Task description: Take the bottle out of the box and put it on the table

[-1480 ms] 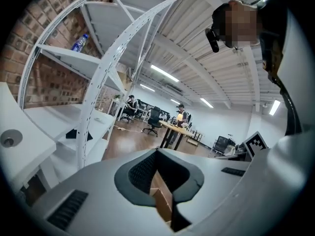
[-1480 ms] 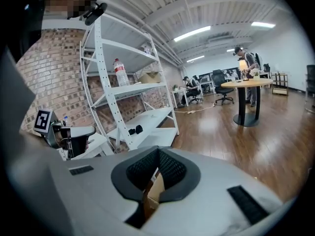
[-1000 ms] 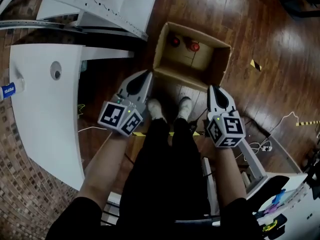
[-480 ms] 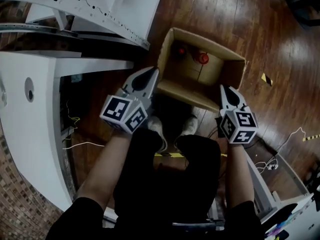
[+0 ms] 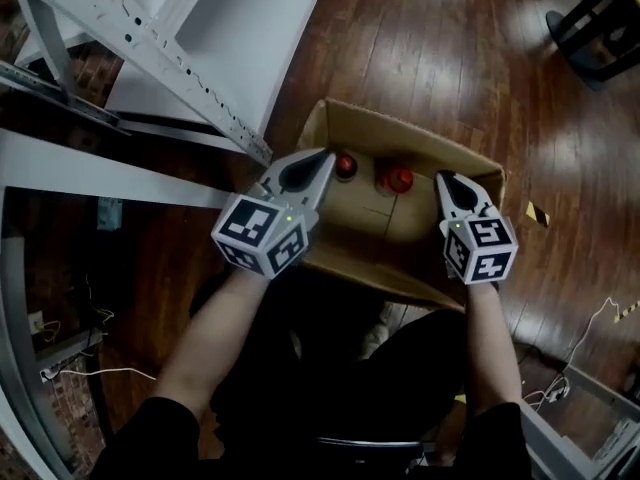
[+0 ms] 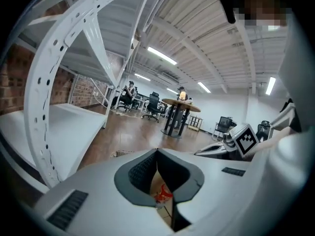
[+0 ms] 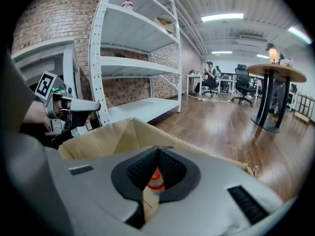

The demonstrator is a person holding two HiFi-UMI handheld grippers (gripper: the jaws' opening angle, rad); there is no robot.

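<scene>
An open cardboard box [image 5: 470,173] stands on the wooden floor in the head view. Two red-capped bottles stand upright at its far side, one on the left [image 5: 345,165] and one on the right [image 5: 399,180]. My left gripper [image 5: 323,157] hangs shut over the box's left rim, its tip close to the left bottle. My right gripper [image 5: 443,177] is shut over the right part of the box, just right of the right bottle. Neither holds anything. Through the shut left gripper [image 6: 157,154] a red-labelled bottle [image 6: 163,196] shows. Beyond the right gripper [image 7: 157,151] a red-capped bottle [image 7: 156,180] shows.
A white metal shelving rack [image 5: 150,48] stands left of the box. A black chair base [image 5: 600,28] is at the far right, and a bit of yellow-black tape [image 5: 540,215] lies on the floor. The person's legs are below the box's near wall. A round table [image 6: 179,104] stands far off.
Both grippers have dropped and moved forward, from in front of the box's near wall to above its inside. The box and bottles now appear closer. Both grippers stayed shut.
</scene>
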